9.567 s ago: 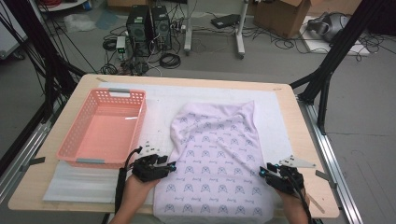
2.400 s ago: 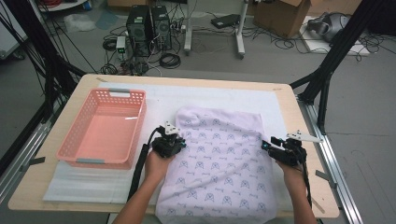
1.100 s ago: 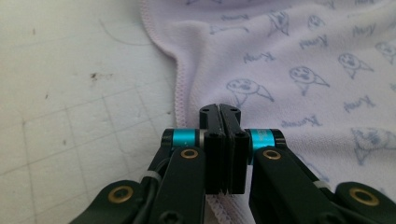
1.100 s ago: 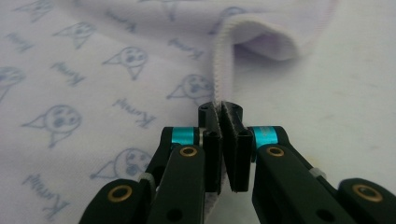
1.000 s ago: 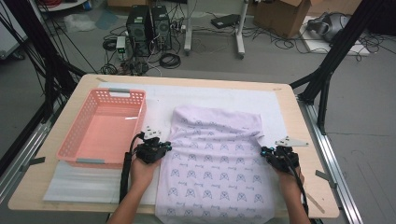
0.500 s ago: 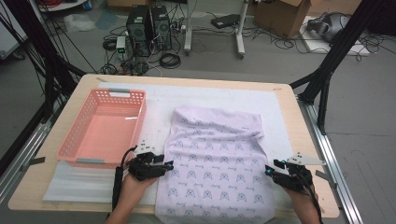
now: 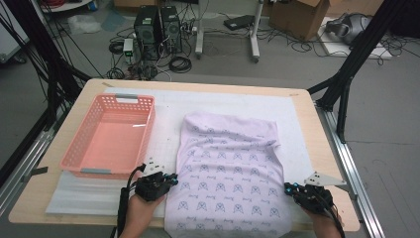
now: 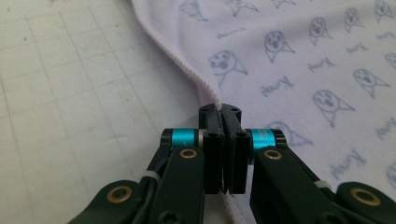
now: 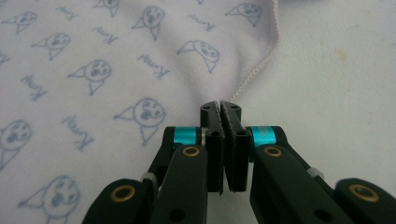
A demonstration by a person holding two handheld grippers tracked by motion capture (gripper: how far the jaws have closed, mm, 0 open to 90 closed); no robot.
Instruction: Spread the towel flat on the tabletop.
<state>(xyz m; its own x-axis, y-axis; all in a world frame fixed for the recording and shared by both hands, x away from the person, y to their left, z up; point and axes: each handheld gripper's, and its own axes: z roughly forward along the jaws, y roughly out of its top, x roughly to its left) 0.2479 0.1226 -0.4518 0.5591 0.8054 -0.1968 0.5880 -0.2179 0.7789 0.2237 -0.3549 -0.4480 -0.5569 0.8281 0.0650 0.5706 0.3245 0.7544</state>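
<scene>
Pale lilac printed cloth (image 7: 228, 173) now lies drawn nearer and flatter, both tongs (image 7: 168, 179) (image 7: 288, 188) clenched on its side hems, so smoothing seems nearly done.

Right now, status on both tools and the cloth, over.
Left tool shut on the printed cloth at its left hem. Right tool shut on its right hem. Cloth flat on the white mat, far end rumpled. Pink basket alongside, apart.

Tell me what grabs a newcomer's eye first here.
The pale lilac printed cloth spread over the middle of the table, with the left gripper and right gripper each shut on a side hem near the front edge. Next, the empty pink basket left of the cloth.
</scene>
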